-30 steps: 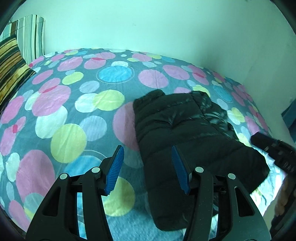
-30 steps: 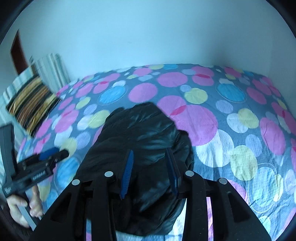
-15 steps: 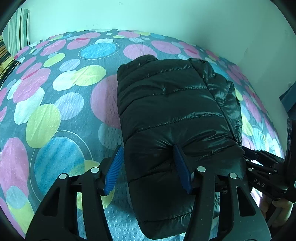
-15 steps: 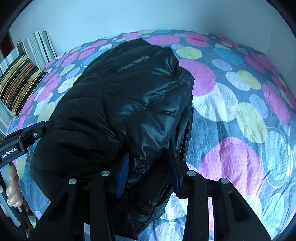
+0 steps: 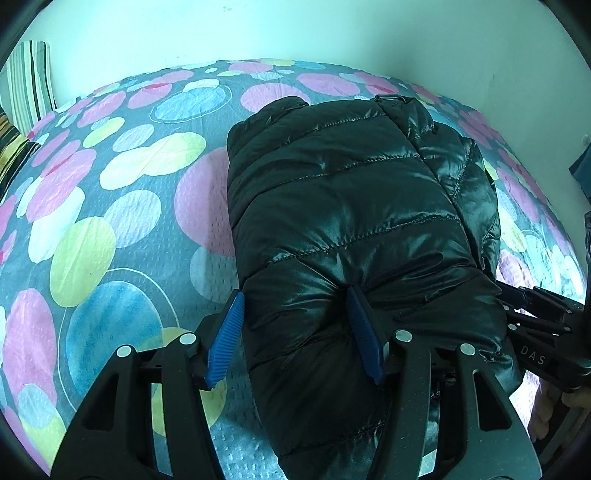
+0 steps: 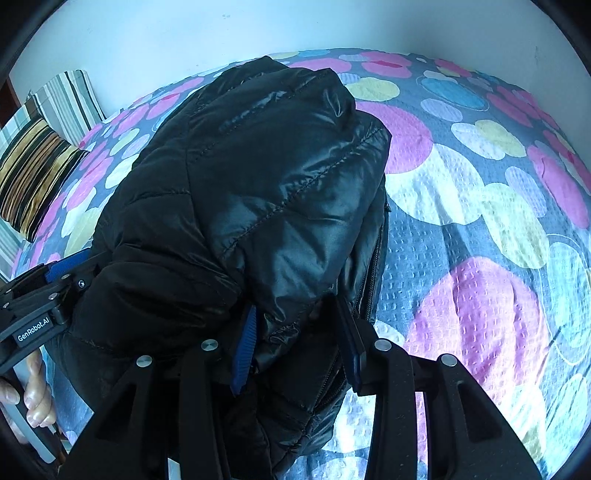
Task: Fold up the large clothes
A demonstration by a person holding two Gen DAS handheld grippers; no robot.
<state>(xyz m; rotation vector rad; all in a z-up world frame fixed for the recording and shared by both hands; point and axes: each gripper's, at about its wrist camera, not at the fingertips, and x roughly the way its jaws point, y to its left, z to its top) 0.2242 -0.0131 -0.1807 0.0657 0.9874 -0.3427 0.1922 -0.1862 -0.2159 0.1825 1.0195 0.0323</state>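
The black quilted jacket (image 5: 354, 229) lies folded on the bed (image 5: 122, 236), its glossy padded panels stacked into a thick bundle with a zip running down the edge seen in the right wrist view. The left gripper (image 5: 295, 332) straddles the near left corner of the bundle: its right blue pad presses a dent into the fabric, its left pad sits at the jacket's side edge, so the jaws stand about half apart with puffy cloth between them. The right gripper (image 6: 297, 338) is narrower and pinches a fold at the jacket's near right corner. The bed wears a grey cover with pink, yellow and blue circles. A striped pillow (image 6: 35, 177) lies at the far left by the pale wall (image 6: 295, 26).
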